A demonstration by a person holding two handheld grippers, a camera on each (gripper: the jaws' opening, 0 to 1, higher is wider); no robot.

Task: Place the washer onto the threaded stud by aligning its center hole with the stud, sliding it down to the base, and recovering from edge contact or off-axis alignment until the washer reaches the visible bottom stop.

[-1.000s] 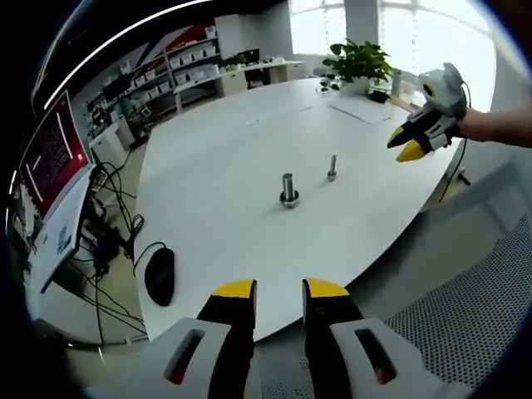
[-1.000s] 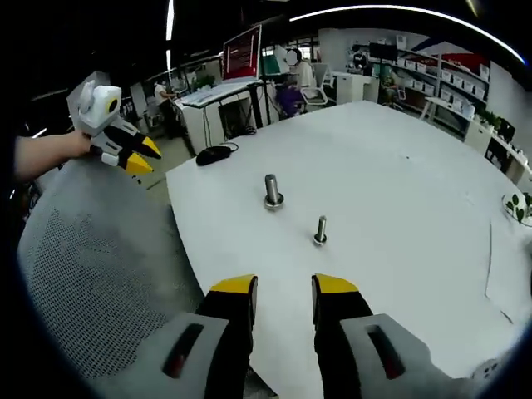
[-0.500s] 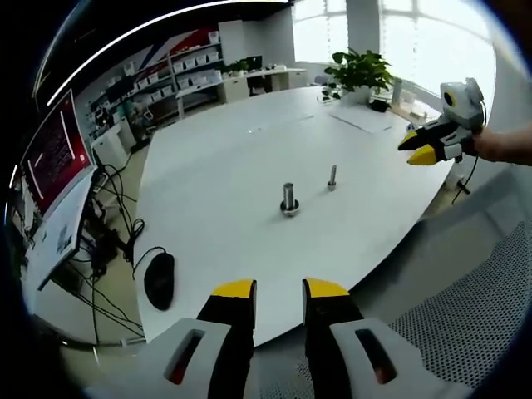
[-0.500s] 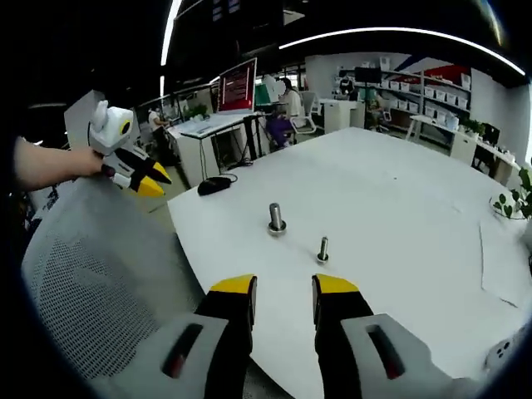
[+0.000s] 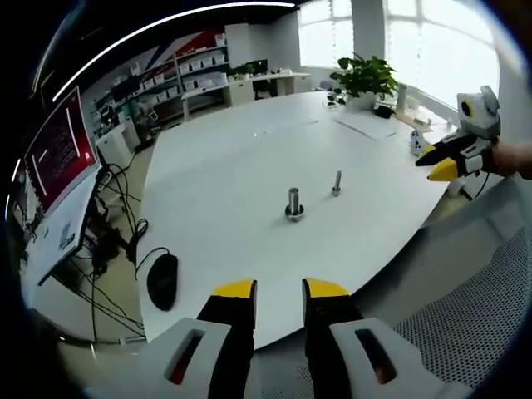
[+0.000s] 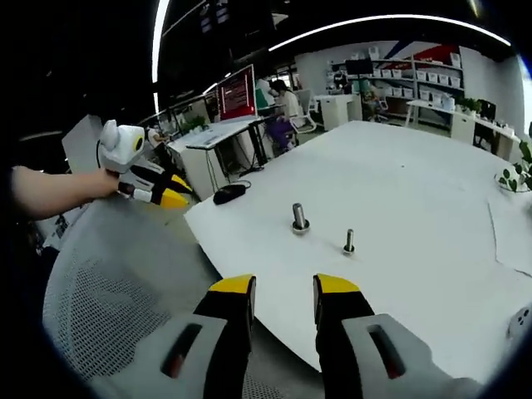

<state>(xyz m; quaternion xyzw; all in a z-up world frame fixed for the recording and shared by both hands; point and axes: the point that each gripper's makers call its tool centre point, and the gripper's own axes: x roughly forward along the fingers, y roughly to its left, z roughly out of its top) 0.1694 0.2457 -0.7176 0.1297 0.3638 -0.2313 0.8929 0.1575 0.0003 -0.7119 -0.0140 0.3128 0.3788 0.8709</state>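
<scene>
Counter [image 5: 224,166], white and broad, seen across from its near edge in the left gripper view and again from the other side [image 6: 432,199] in the right gripper view. Mesh chair back [image 6: 116,307] low at the left of the right gripper view, also at the lower right [image 5: 482,316] of the left gripper view. Red-lit monitor [image 5: 54,154] beside the counter, cables trailing below it; potted plant [image 5: 363,75] at the far end by the windows. Left gripper [image 5: 278,291] held short of the counter edge, yellow-tipped fingers apart with nothing between them; same gripper [image 6: 170,195] seen held by a hand at the left of the right gripper view. Right gripper [image 6: 283,291] likewise off the counter edge, fingers apart and empty; seen too [image 5: 445,166] at the right of the left gripper view. Black mouse [image 5: 161,280] near the counter's edge. Thick stud [image 5: 293,204] upright mid-counter, ring-like washer [image 5: 294,215] apparently around its foot, too small to be sure; also seen from the other side [image 6: 300,218]. Thinner bolt [image 5: 337,182] upright just beside it, apart [image 6: 349,241].
</scene>
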